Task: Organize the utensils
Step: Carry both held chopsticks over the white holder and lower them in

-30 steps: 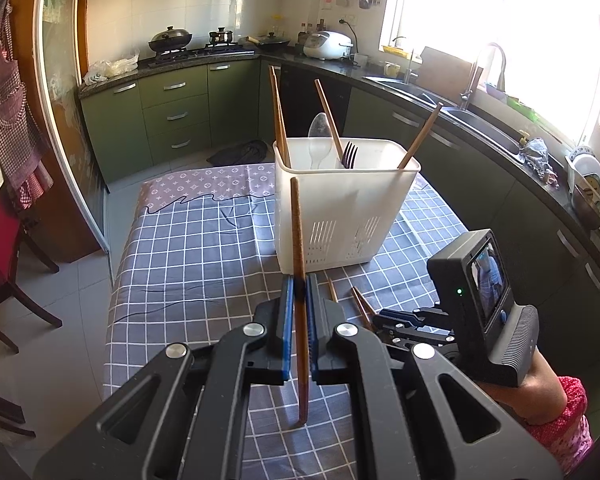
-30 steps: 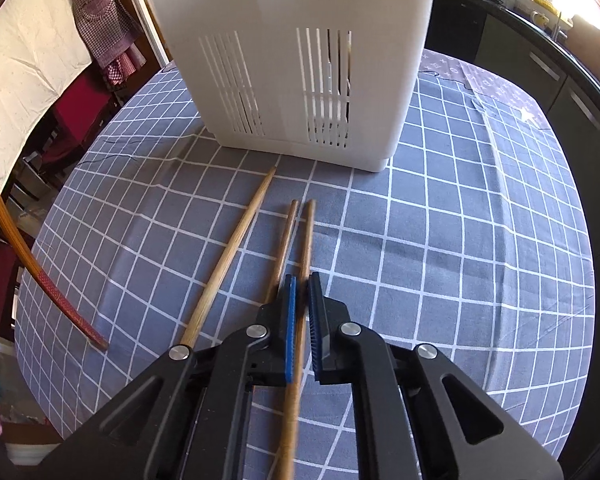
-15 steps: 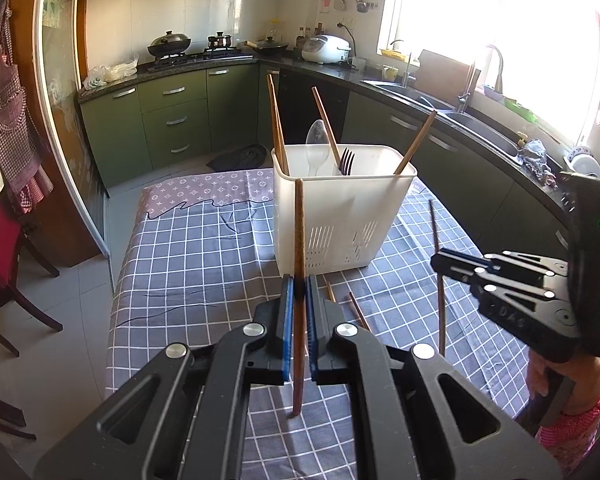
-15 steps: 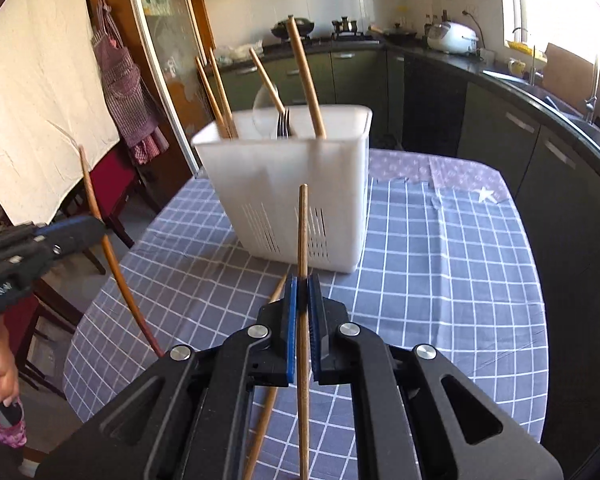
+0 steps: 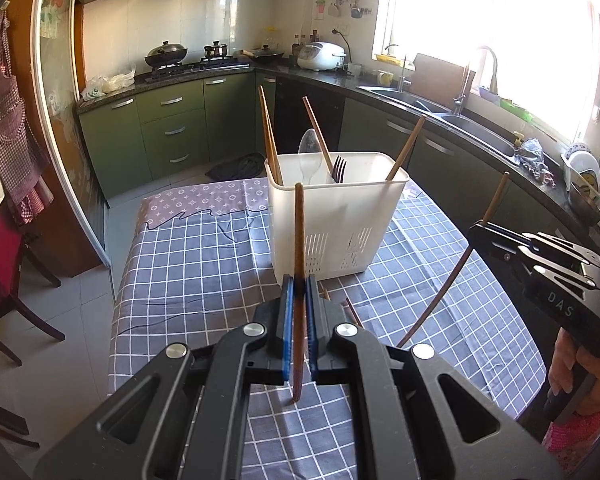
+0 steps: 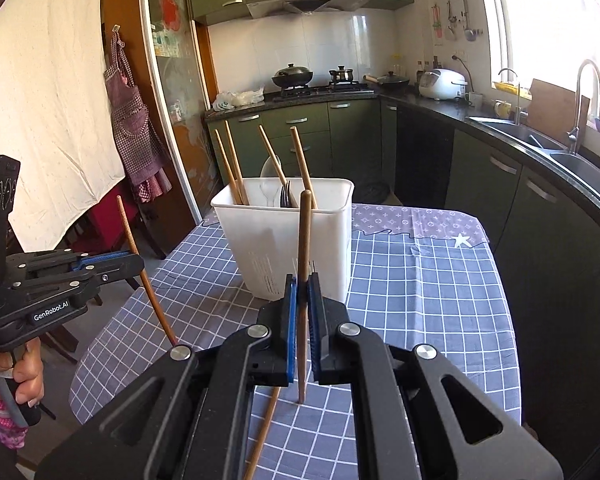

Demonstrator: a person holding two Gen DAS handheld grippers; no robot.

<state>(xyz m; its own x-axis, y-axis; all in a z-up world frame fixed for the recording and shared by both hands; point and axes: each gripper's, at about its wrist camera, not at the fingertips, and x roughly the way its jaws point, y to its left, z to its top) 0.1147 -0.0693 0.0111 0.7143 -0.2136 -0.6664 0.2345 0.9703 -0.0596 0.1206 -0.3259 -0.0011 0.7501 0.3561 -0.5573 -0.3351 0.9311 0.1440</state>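
Left gripper (image 5: 298, 292): clamps dark chopstick (image 5: 299, 240) upright, centre frame, ready for holder (image 5: 336, 216).
Right gripper (image 6: 302, 300): pinches lighter chopstick (image 6: 305, 236) likewise.

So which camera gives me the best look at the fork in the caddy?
The left wrist view: the fork shows its dark tines clear above the white caddy rim. In the right wrist view the fork is partly crowded by chopsticks.
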